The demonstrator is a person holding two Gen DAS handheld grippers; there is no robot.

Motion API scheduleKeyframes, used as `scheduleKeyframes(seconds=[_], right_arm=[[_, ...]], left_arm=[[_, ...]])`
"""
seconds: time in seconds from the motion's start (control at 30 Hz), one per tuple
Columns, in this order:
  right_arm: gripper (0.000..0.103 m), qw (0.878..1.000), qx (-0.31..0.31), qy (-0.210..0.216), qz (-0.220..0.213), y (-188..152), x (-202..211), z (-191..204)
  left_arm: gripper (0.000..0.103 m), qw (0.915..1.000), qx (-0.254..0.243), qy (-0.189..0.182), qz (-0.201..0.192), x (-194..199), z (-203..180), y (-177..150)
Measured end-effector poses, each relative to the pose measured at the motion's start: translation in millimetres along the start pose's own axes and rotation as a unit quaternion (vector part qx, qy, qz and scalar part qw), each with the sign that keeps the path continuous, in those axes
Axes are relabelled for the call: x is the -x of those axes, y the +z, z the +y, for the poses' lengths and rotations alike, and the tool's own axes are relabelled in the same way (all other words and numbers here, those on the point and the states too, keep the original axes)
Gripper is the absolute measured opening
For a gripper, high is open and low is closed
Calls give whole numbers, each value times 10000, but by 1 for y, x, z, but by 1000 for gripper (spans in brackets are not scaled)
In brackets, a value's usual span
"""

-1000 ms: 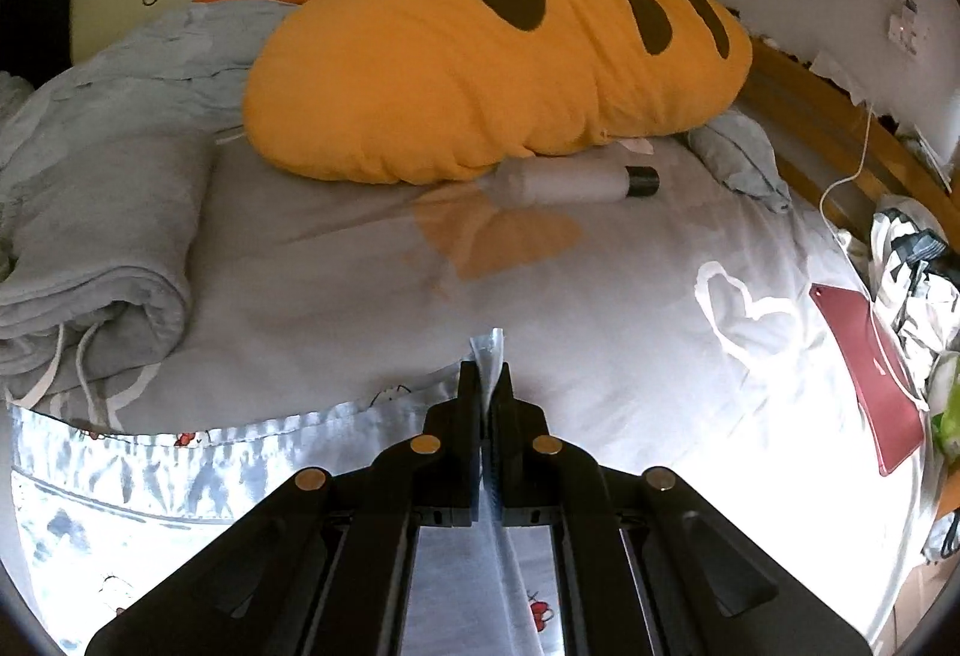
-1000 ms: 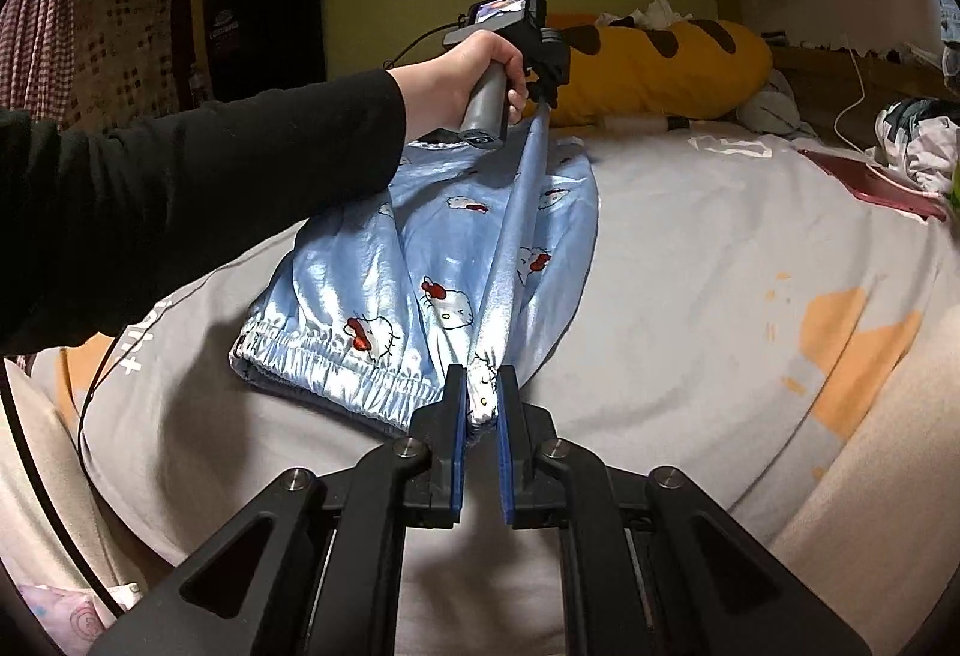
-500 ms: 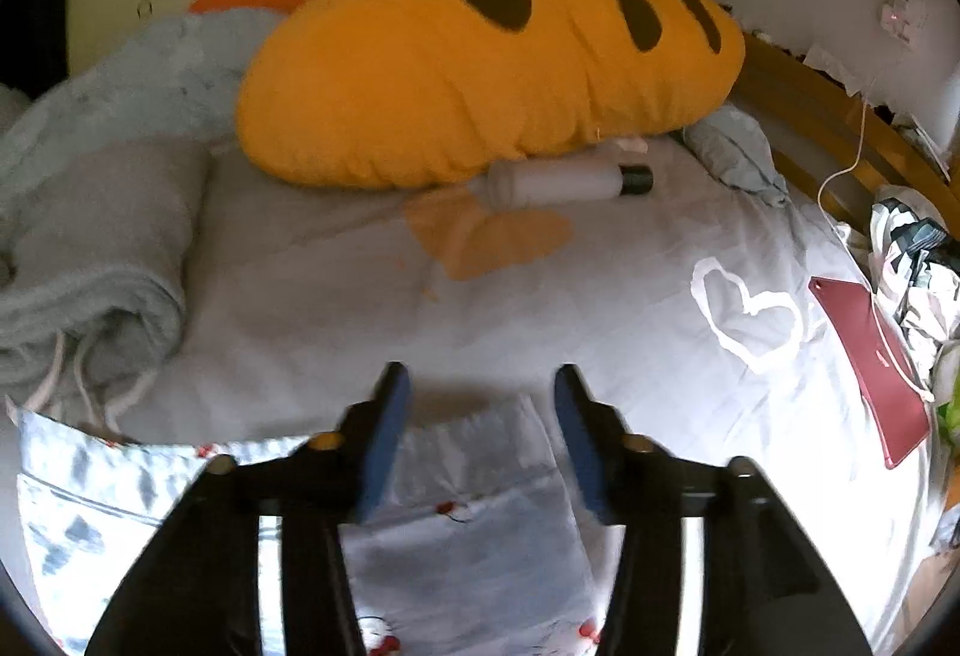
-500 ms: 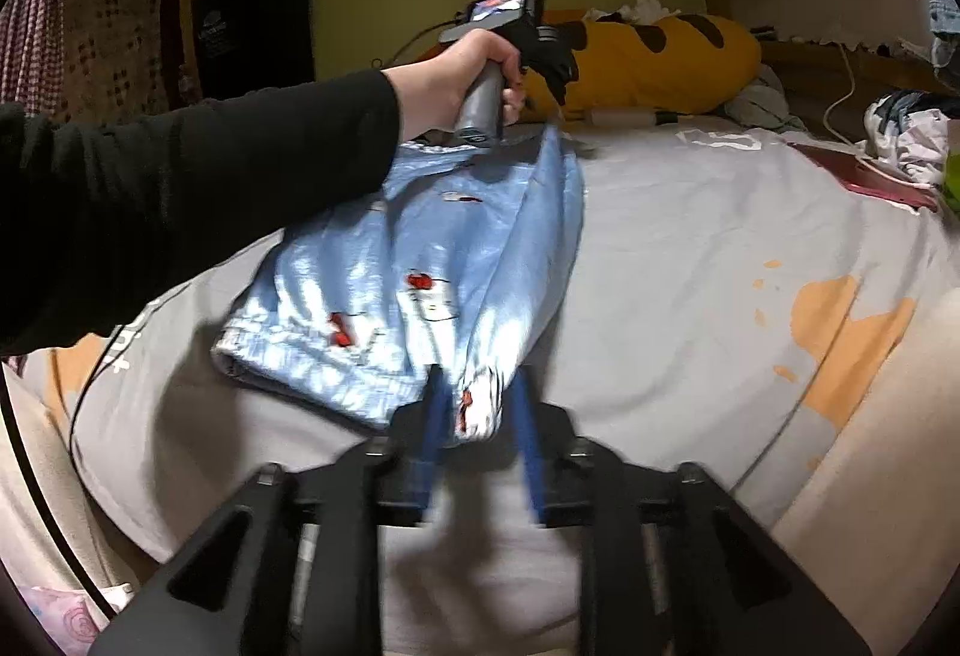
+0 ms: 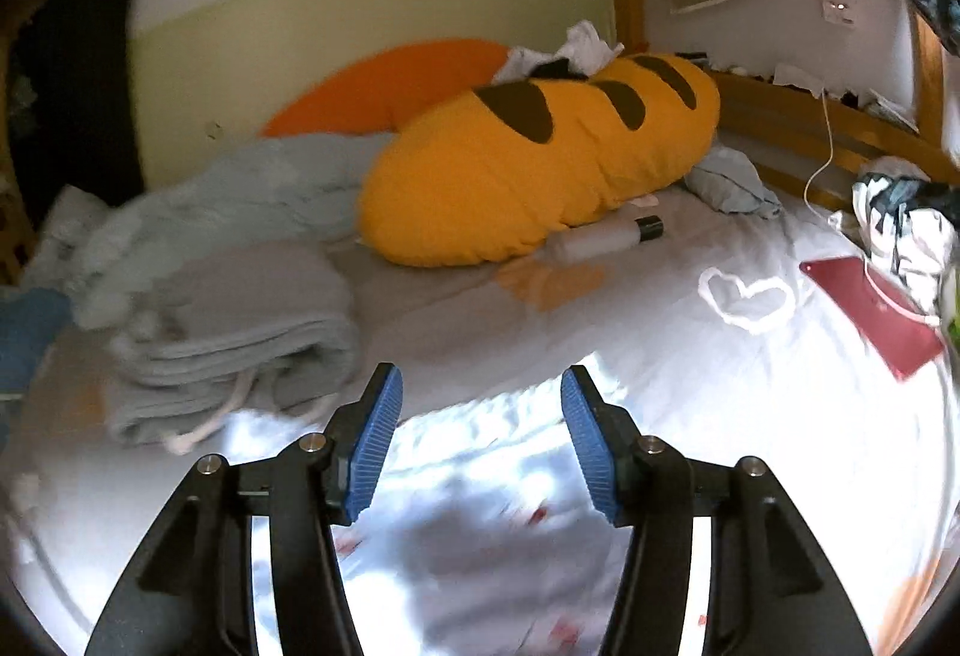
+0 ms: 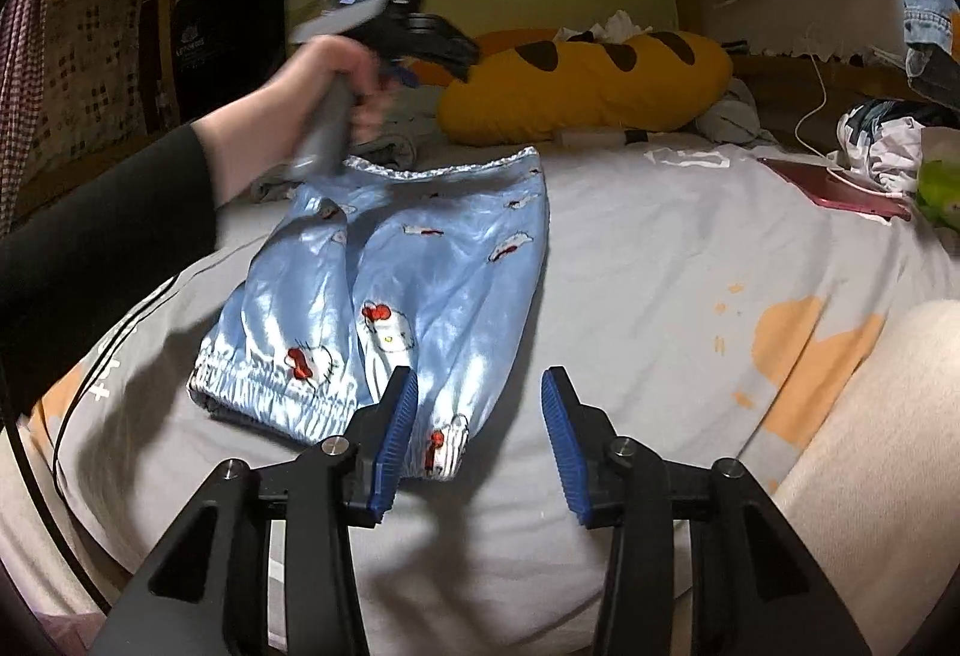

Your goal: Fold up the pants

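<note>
Light blue satin pants (image 6: 420, 284) with a cartoon cat print lie flat on the grey bedsheet (image 6: 660, 296), one leg folded over the other. Their elastic cuffs point toward me. My right gripper (image 6: 477, 428) hangs open just over the cuff end, with nothing between its pads. A hand holds my left gripper (image 6: 438, 50) lifted above the waistband end, blurred. In the left wrist view the left gripper (image 5: 480, 434) has its jaws opening and empty, with the pants (image 5: 468, 536) glaring bright below.
A yellow bread-shaped plush (image 5: 540, 164) lies at the head of the bed with a white bottle (image 5: 600, 239) beside it. Folded grey clothes (image 5: 240, 332) sit left. A red book (image 5: 870, 314), a cable and crumpled clothes (image 5: 906, 224) lie near the wooden rail (image 5: 798, 128).
Both grippers have let go of the pants and opened. The raised fold dropped flat onto the other leg. My left gripper lifted up and away from the waistband; the right stayed near the cuffs.
</note>
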State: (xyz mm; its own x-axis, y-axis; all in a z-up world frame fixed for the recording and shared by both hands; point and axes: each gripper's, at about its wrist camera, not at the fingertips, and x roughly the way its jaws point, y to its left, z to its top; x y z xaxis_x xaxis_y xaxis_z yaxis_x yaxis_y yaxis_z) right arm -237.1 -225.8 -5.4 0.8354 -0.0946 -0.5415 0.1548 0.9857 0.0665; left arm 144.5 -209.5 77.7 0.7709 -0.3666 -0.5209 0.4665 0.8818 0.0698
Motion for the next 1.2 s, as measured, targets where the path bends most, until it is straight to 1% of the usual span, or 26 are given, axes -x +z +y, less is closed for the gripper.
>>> scheduleKeyframes(seconds=[0.13, 0.23, 0.3, 0.43, 0.5, 0.57, 0.63, 0.73, 0.87, 0.93, 1.0, 1.07, 1.13, 1.2], right_arm=[[44, 9998, 107, -117, -142, 8, 1, 2], [44, 9993, 153, -223, -268, 13, 4, 3], [44, 9993, 127, -212, -293, 15, 7, 2], [44, 9989, 135, -253, -360, 20, 9, 3], [44, 9987, 154, -248, -407, 23, 11, 4], [44, 9986, 181, -233, -450, 26, 13, 6], [44, 9984, 215, -187, -480, 30, 14, 7], [44, 9979, 248, -135, -577, 39, 16, 7], [44, 9961, 254, -167, -827, 51, 23, 1], [44, 9954, 200, -211, -915, 53, 25, -3], [44, 9954, 98, -168, -936, 53, 25, -7], [44, 9950, 97, -181, -981, 53, 24, -9], [44, 9941, 212, -335, -1010, 49, 21, -7], [44, 9948, 215, -336, -938, 44, 17, -6]], left_arm=[[54, 9995, 256, 160, -110, 50, 23, -28], [54, 9990, 69, 438, -98, 76, 29, -44], [54, 9986, 44, 521, -65, 93, 32, -55], [54, 9984, 369, 426, 71, 128, 36, -90], [54, 9972, 652, 303, 187, 146, 36, -112], [54, 9959, 863, 192, 166, 164, 34, -134], [53, 9947, 997, 222, 126, 178, 29, -153], [49, 9923, 1233, 55, 99, 186, 21, -172], [46, 9916, 1277, -149, 116, 186, 8, -190], [44, 9900, 1366, -270, 232, 182, 3, -197], [39, 9872, 1482, -478, 344, 176, -2, -204], [39, 9883, 1380, -518, 384, 174, -8, -209], [38, 9909, 1192, -455, 428, 171, -16, -211], [36, 9917, 1100, -384, 553, 165, -19, -214]])
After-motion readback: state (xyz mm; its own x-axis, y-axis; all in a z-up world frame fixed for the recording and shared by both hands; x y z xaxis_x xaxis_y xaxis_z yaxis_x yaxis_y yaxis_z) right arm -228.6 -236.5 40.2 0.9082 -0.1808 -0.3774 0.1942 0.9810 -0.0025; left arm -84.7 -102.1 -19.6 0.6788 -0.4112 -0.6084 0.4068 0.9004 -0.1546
